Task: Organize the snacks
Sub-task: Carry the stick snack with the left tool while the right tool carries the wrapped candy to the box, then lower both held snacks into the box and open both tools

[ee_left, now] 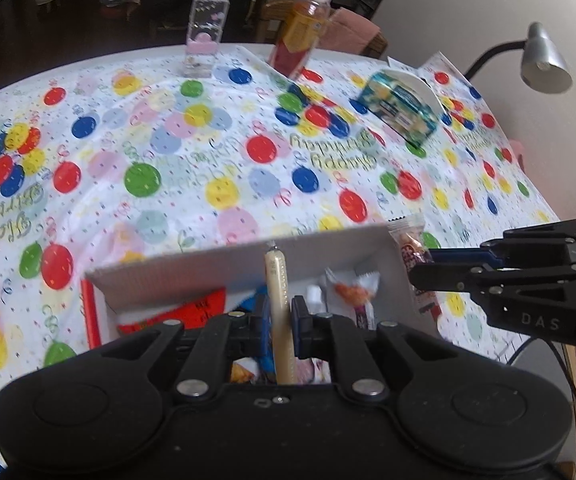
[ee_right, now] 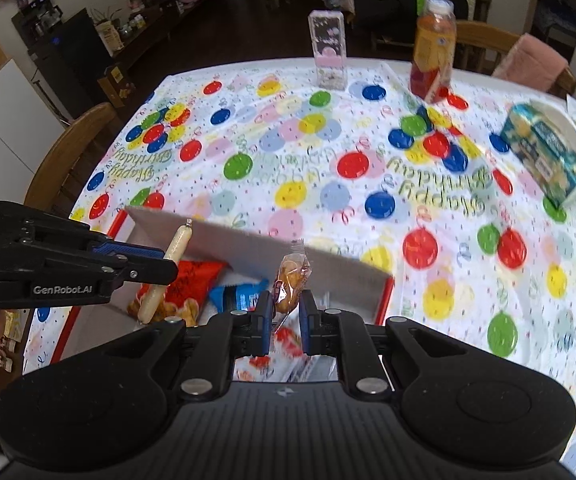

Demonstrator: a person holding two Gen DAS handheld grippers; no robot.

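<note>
The left hand-held gripper [ee_left: 279, 316] is clamped on a pale sausage stick [ee_left: 277, 304], which stands upright between its blue pads above the open snack box [ee_left: 224, 272]. Seen from the right wrist, the same stick [ee_right: 168, 268] leans slightly, its clipped tip rising above the box's raised flap. The right hand-held gripper [ee_right: 284, 312] is clamped on a small clear-wrapped pastry [ee_right: 289, 284], orange-brown inside, held over the right part of the box; in the left wrist view this gripper [ee_left: 421, 268] comes in from the right with the wrapped pastry [ee_left: 409, 248] at its tips, just outside the box's right wall.

The box is white cardboard with red outer sides and sits at the near edge of the bench [ee_right: 248, 140], which is covered by a birthday cloth printed with coloured balloons. Inside lie a red snack bag [ee_right: 184, 284], a blue packet [ee_right: 240, 296] beside it, and further small wrapped snacks [ee_left: 351, 292] toward the right.

Farther out, near the bench's right edge, a blue-and-yellow carton [ee_right: 543, 160] lies tilted against a white plate [ee_right: 567, 128]. At the far edge stand a clear plastic case with a pink label [ee_right: 327, 48] and, to its right, a juice bottle [ee_right: 433, 52] with orange-and-red liquid. A grey desk lamp [ee_left: 543, 60] hangs beyond the far right corner.
</note>
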